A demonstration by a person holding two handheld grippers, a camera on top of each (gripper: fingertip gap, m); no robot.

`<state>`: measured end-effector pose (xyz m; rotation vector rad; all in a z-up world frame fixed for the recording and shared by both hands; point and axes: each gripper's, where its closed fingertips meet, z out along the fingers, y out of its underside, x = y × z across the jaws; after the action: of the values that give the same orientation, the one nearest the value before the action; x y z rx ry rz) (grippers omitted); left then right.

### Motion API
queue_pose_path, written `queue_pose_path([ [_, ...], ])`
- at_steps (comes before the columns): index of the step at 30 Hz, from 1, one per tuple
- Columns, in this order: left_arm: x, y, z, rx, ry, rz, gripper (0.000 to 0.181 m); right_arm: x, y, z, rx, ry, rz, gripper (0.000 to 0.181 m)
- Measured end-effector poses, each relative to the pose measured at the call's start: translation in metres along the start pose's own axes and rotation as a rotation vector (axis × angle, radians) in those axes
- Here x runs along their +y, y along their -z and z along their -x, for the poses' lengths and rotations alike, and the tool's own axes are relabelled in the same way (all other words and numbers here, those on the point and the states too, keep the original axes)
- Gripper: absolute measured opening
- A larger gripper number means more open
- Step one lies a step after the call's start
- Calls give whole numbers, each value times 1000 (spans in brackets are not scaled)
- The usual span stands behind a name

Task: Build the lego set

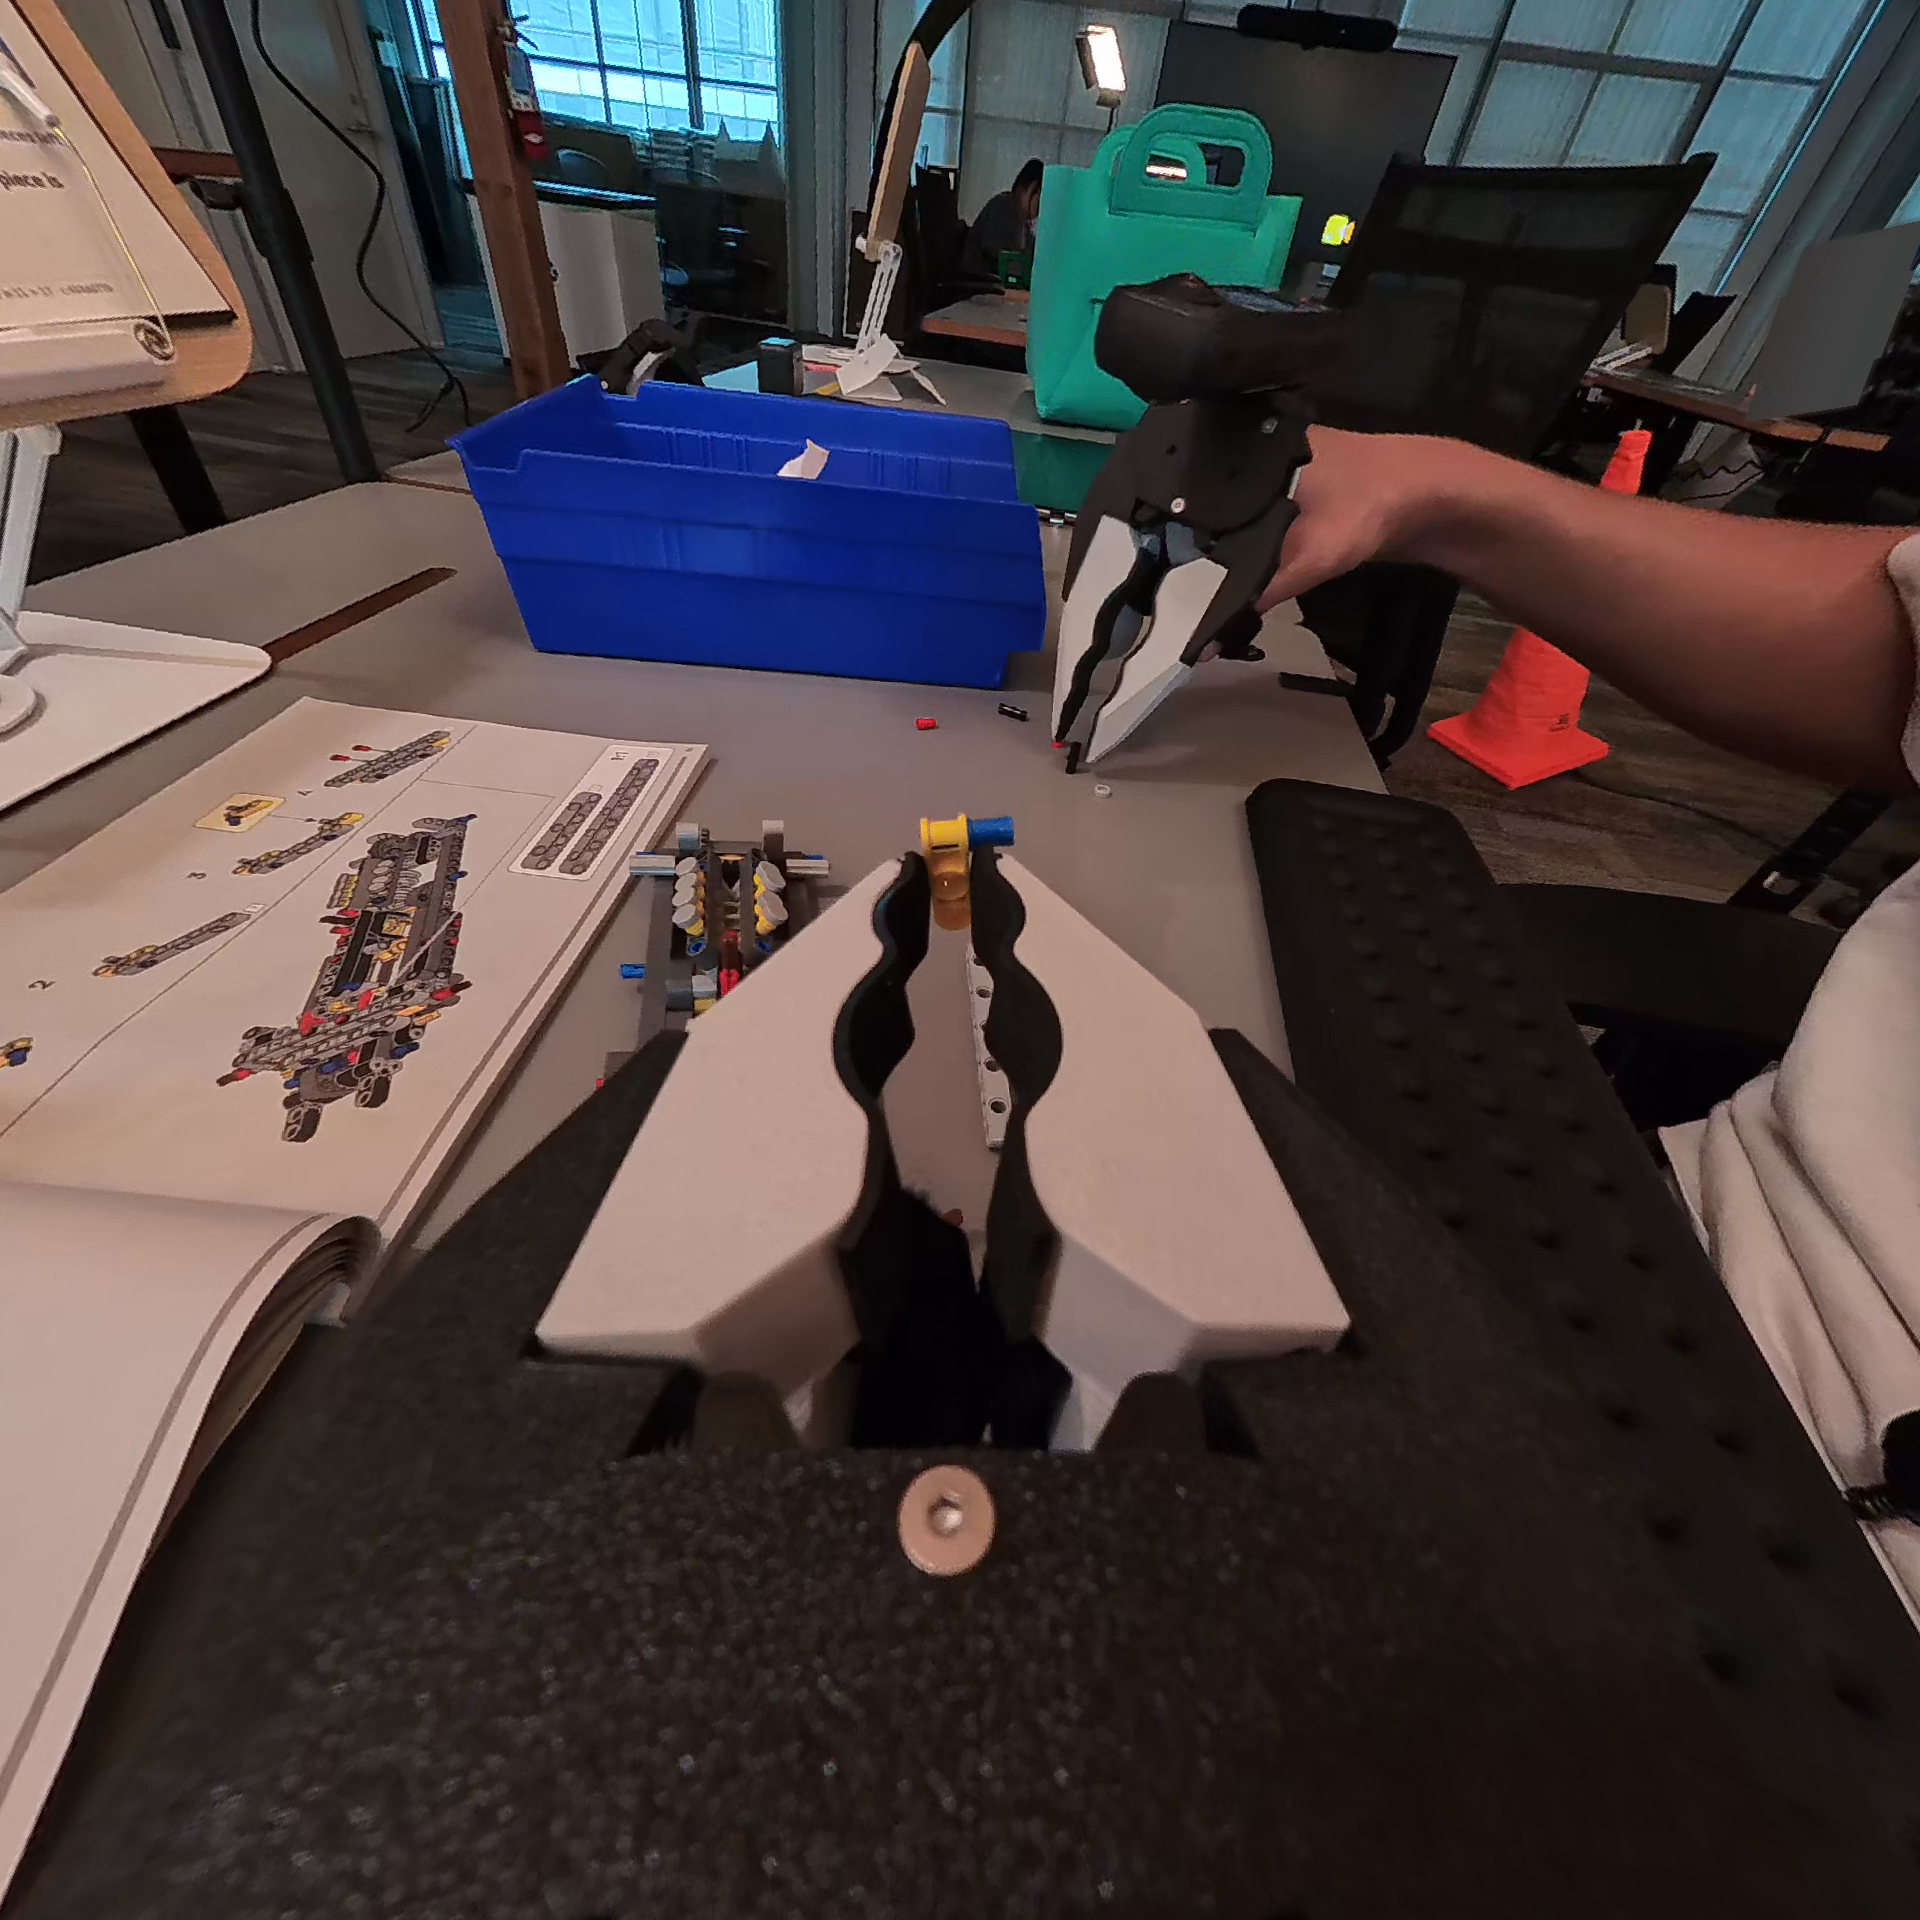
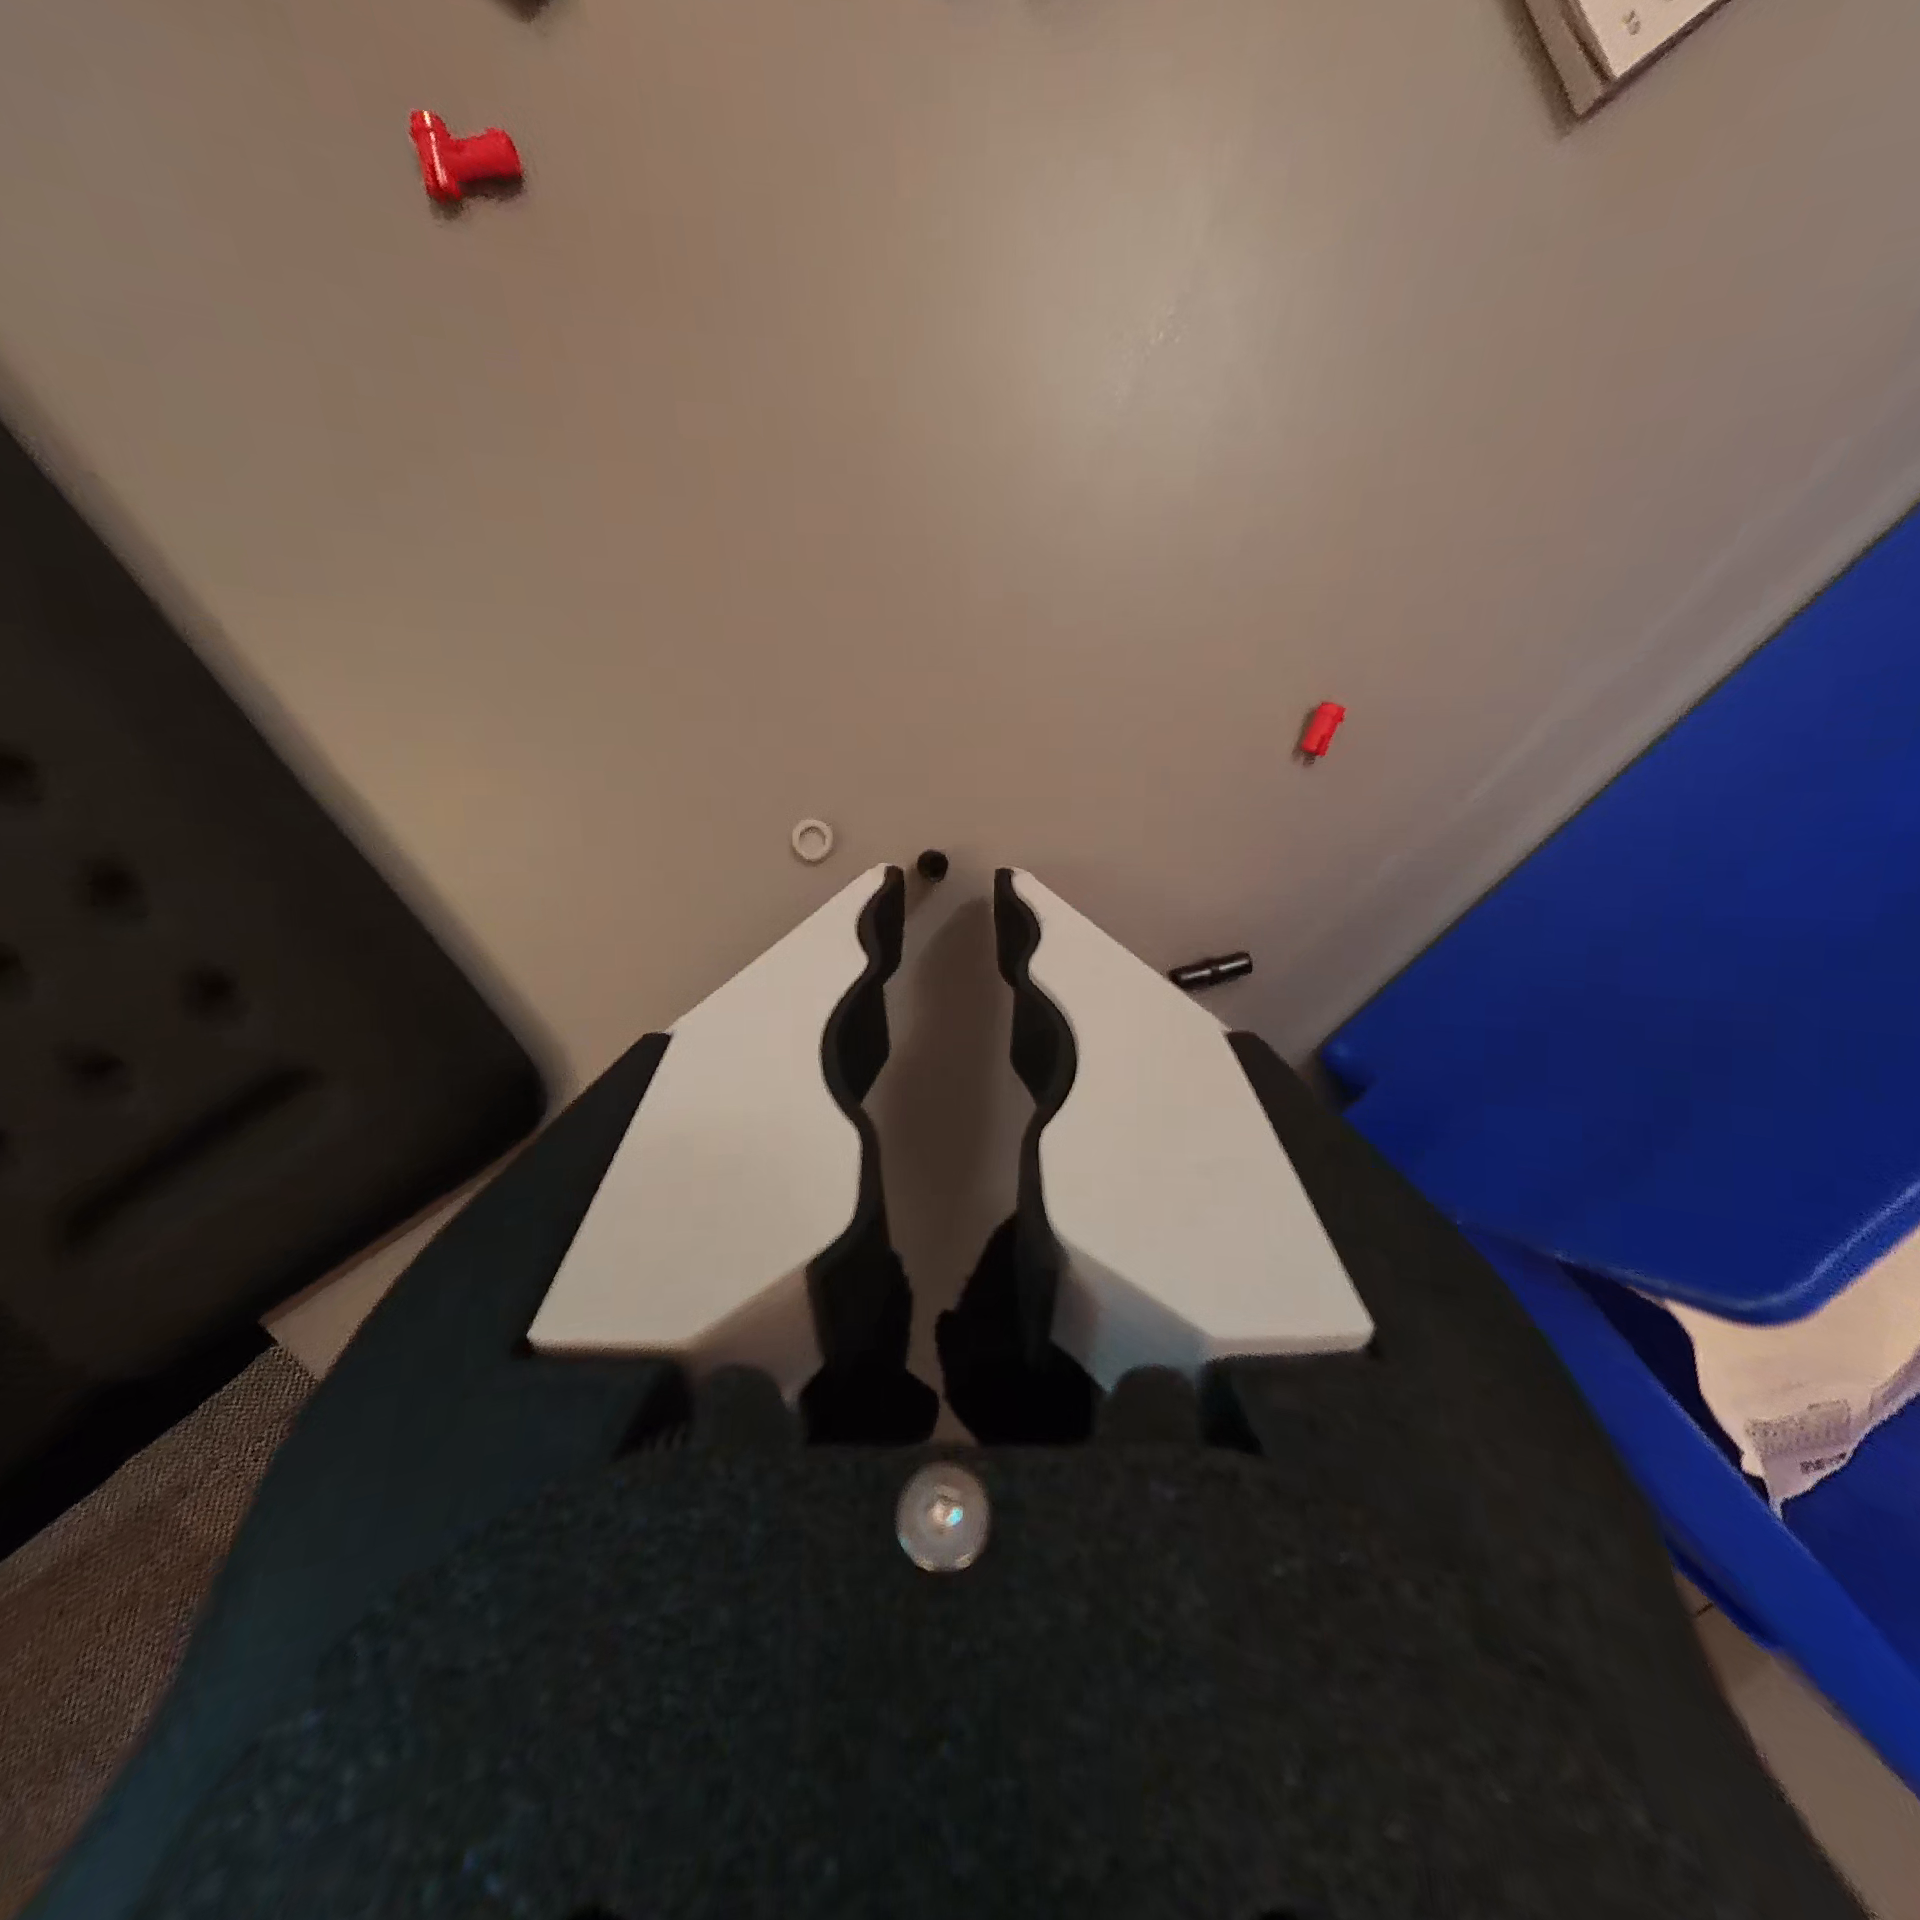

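My left gripper [image 1: 951,878] is shut on a yellow connector [image 1: 948,862] with a blue pin [image 1: 992,829] in its side, held above the table. The partly built grey Lego model [image 1: 727,914] lies just left of its tips, and a light grey beam [image 1: 985,1049] lies under its fingers. My right gripper [image 2: 945,883] is open by a narrow gap, tips down at the table. A small black pin [image 2: 932,862] stands end-on just ahead of its tips, near the left finger. The right gripper also shows in the left wrist view [image 1: 1075,753], held by a hand.
The open instruction booklet [image 1: 312,935] lies on the left. A blue bin [image 1: 758,540] [image 2: 1662,987] stands at the back. Loose parts lie around: a white ring [image 2: 812,840], two red pins [image 2: 462,156] [image 2: 1320,725], another black pin [image 2: 1210,969]. A black perforated mat [image 1: 1455,1143] lies at the right. My hands' fingertips stand some 30 cm from each other.
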<state>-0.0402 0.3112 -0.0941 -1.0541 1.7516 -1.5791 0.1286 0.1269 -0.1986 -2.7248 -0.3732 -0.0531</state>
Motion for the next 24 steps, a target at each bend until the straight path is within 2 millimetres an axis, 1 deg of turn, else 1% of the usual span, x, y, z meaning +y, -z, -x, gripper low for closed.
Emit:
queue_pose_path([
  [10, 3, -2, -3, 11, -5, 11, 6, -2, -9, 3, -42, 18, 44, 11],
  [12, 4, -2, -3, 12, -3, 14, 6, -1, -10, 4, -51, 19, 55, 5],
  [16, 4, -2, -2, 11, -2, 14, 6, 0, -7, 2, -25, 39, 56, 5],
  [19, 4, -2, -2, 12, -1, 15, 6, -2, -4, 3, -41, 14, 48, 10],
  [24, 6, -2, -3, 16, -3, 19, 6, 1, -5, 3, -41, 23, 63, 9],
])
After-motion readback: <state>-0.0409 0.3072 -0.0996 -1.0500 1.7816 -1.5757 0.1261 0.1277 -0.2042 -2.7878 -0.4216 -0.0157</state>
